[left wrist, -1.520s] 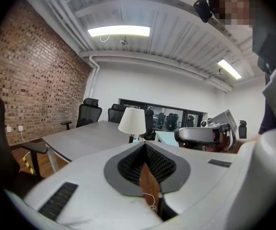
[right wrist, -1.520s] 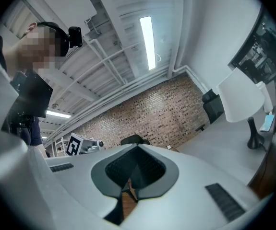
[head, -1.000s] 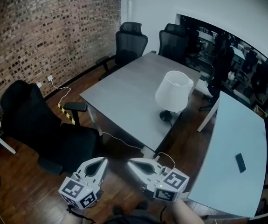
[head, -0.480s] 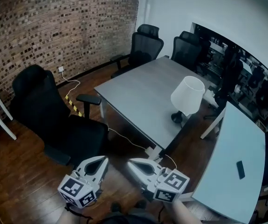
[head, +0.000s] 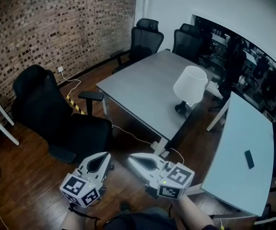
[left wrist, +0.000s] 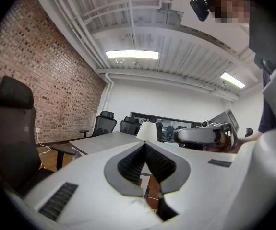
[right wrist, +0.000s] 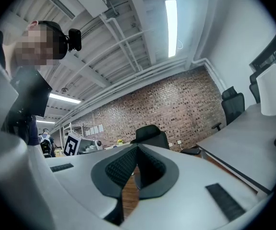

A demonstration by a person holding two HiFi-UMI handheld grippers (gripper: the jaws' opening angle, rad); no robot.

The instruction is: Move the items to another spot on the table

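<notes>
Currently both jaws pressed together, empty; lamp (head: pixel 189 86) upright at right edge of grey table (head: pixel 138 87), well ahead, nearer right gripper (head: pixel 130 158) than left gripper (head: pixel 107 155).

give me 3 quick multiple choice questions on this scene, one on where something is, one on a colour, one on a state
1. Where does the lamp stand?
A. on a shelf
B. on the grey table
C. on a stool

2. What colour is its shade?
A. red
B. black
C. white

3. How are the left gripper and the right gripper?
A. both shut, nothing between the jaws
B. both wide open
C. each clamped on a cup

Answers:
1. B, its dark base sits on the grey top near the right-hand edge.
2. C, the shade is plain white in the head view.
3. A, each gripper view shows the jaw tips together with only floor behind them.
</notes>
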